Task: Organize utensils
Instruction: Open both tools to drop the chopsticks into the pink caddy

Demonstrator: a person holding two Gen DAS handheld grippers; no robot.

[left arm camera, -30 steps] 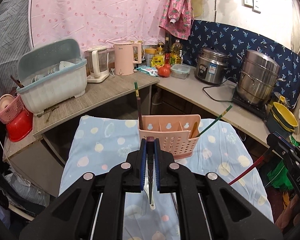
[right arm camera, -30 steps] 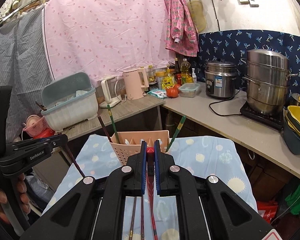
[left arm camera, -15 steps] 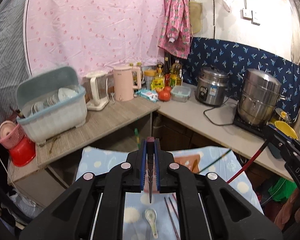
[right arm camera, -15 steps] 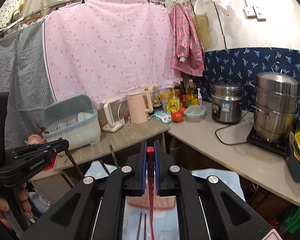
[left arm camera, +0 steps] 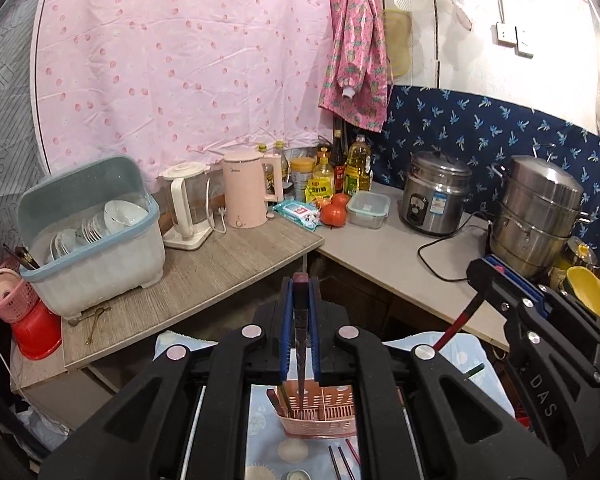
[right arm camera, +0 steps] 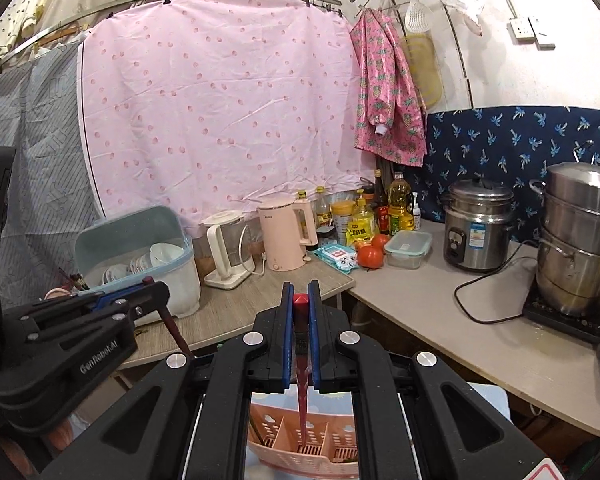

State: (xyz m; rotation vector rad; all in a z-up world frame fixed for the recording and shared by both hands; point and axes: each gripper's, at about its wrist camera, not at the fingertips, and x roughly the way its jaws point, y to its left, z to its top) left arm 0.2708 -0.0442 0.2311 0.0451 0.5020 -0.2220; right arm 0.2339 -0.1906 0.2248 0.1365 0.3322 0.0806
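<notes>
My left gripper (left arm camera: 301, 285) is shut on a dark chopstick (left arm camera: 301, 344) that hangs point-down over the pink utensil basket (left arm camera: 332, 420). A few utensils stand in the basket's left compartment. My right gripper (right arm camera: 300, 300) is shut on a red chopstick (right arm camera: 302, 392), whose tip points down over the middle of the basket (right arm camera: 284, 452). Each gripper shows in the other's view: the right gripper (left arm camera: 496, 276) at the right with its red chopstick (left arm camera: 456, 326), the left gripper (right arm camera: 148, 292) at the left with its dark chopstick (right arm camera: 176, 332). Loose chopsticks (left arm camera: 340, 460) lie on the cloth before the basket.
The basket stands on a blue patterned cloth (left arm camera: 268, 432). Behind it runs an L-shaped counter (left arm camera: 228, 276) with a dish rack (left arm camera: 92, 248), pink kettle (left arm camera: 246, 192), tomatoes (left arm camera: 334, 212), rice cooker (left arm camera: 436, 196) and steel steamer (left arm camera: 540, 212). A red basin (left arm camera: 36, 336) sits at the left.
Both grippers have risen and drawn back, each still gripping its chopstick. The basket has dropped to the bottom of both views, and the chopsticks now hang above it.
</notes>
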